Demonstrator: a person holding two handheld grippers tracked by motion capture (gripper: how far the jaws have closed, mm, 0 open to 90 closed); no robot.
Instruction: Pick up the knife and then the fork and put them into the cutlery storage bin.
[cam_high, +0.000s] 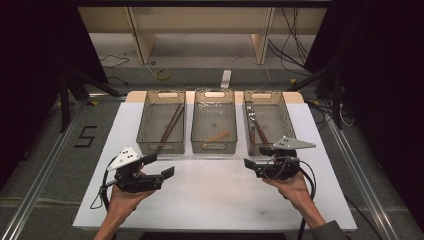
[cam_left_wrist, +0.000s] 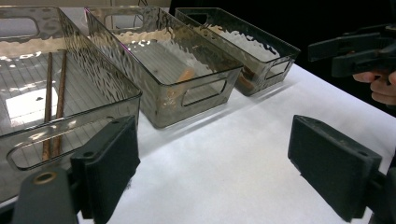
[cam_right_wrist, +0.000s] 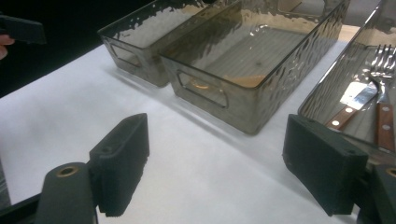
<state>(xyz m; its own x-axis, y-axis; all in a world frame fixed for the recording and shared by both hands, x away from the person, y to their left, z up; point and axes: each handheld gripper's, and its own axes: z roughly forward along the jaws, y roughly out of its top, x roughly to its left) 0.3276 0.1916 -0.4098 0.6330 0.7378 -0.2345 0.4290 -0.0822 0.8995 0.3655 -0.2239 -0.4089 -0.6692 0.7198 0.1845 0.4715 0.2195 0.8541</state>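
Note:
Three clear grey bins stand in a row on the white table (cam_high: 215, 195). The left bin (cam_high: 161, 145) holds two brown chopsticks (cam_high: 171, 126) (cam_left_wrist: 53, 102). In the middle bin (cam_high: 214, 148) (cam_right_wrist: 219, 93) lies a small orange-brown piece (cam_high: 218, 135) (cam_left_wrist: 186, 76). The right bin (cam_high: 287, 117) holds a fork (cam_right_wrist: 383, 58) and a wooden-handled knife (cam_right_wrist: 355, 100). My left gripper (cam_high: 161, 166) (cam_left_wrist: 219, 154) hovers open in front of the left bin with nothing between its jaws. My right gripper (cam_high: 254, 156) (cam_right_wrist: 222, 158) is open and empty just before the right bin.
The bins sit along the far half of the table, and bare white surface lies between the two hands. Beyond the table are a grey floor, cables and wooden shelf legs. Metal rails run along both sides.

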